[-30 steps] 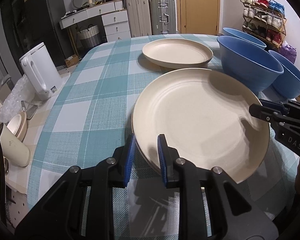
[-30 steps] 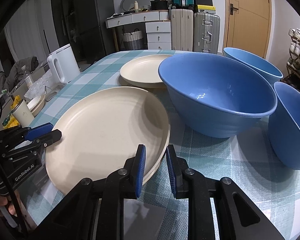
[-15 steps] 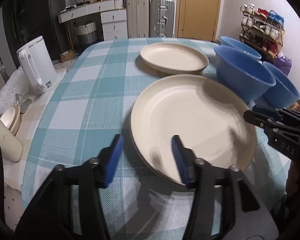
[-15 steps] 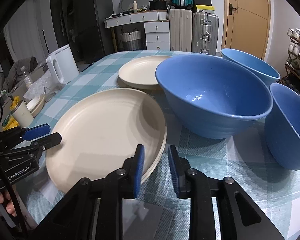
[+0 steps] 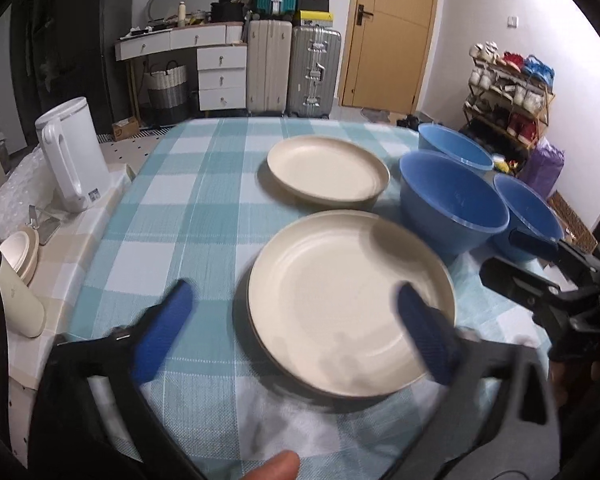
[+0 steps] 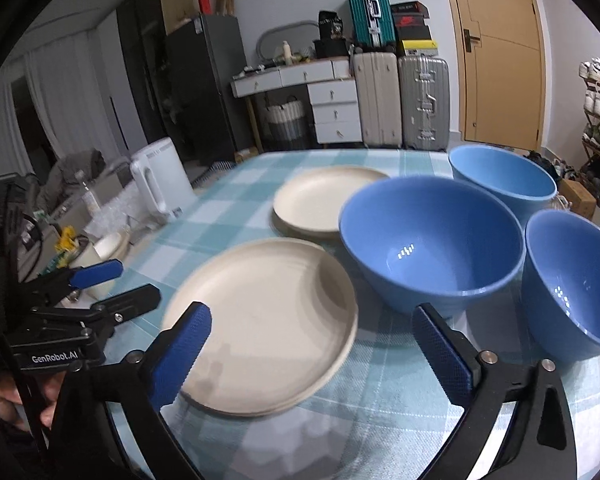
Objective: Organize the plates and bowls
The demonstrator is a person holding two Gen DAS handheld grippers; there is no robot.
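Observation:
A near stack of cream plates [image 5: 348, 296] lies flat on the checked tablecloth [image 5: 188, 208]; it also shows in the right wrist view [image 6: 260, 320]. A second cream plate [image 5: 328, 168] lies further back [image 6: 324, 200]. Three blue bowls stand at the right: a big middle one [image 5: 452, 204] [image 6: 428, 240], a far one [image 5: 456, 152] [image 6: 500, 180] and a near one [image 5: 532, 216] [image 6: 576, 280]. My left gripper [image 5: 296, 332] is open wide and empty above the near plate's front. My right gripper [image 6: 320, 352] is open wide and empty over the plate's right edge.
A white kettle [image 5: 72, 160] stands on the side counter at the left, with a cream cup [image 5: 20, 304] and small dish near it. Suitcases [image 5: 292, 72], drawers and a door are behind the table. A shoe rack [image 5: 508, 92] stands at the right.
Both grippers have opened from shut on the plate's rims to wide open and pulled back and up. The top plate now rests on the near stack.

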